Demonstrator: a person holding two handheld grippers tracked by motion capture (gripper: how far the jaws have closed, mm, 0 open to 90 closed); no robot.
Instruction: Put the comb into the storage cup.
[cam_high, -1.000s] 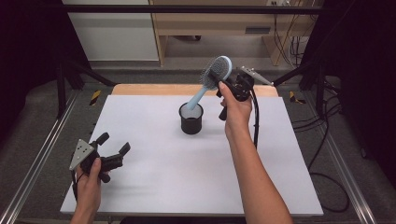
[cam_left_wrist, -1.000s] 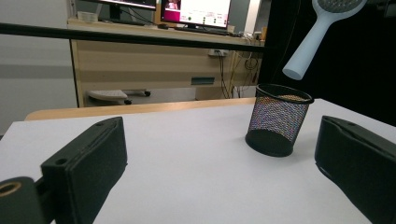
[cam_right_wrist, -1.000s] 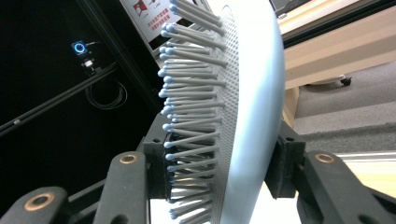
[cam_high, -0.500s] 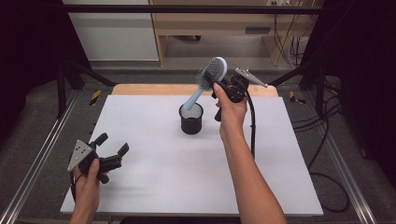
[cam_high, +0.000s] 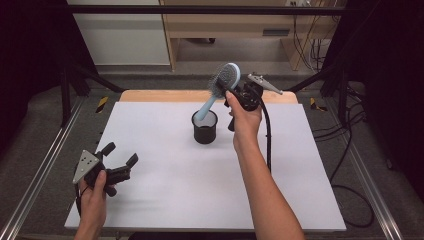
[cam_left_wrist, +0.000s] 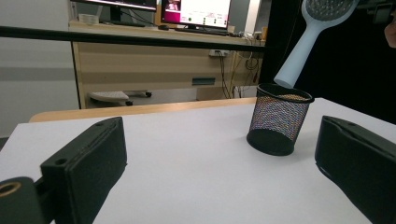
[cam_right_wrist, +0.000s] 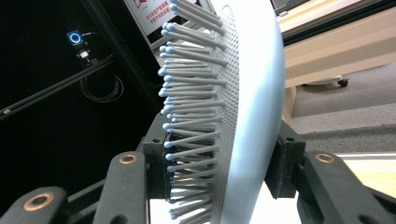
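Hairbrush (cam_high: 219, 90) lower, over mesh cup (cam_high: 205, 127)

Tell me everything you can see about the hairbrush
The hairbrush looks like pale blue plastic, with an oval head and a straight handle. The head's face is a perforated grey pad set with thin grey pins that end in small blue balls. It hangs tilted, head up, handle slanting down with its end at the rim of the black mesh cup; whether it touches the rim I cannot tell. The right gripper is clamped on the head, one jaw on the pins, one on the smooth back.
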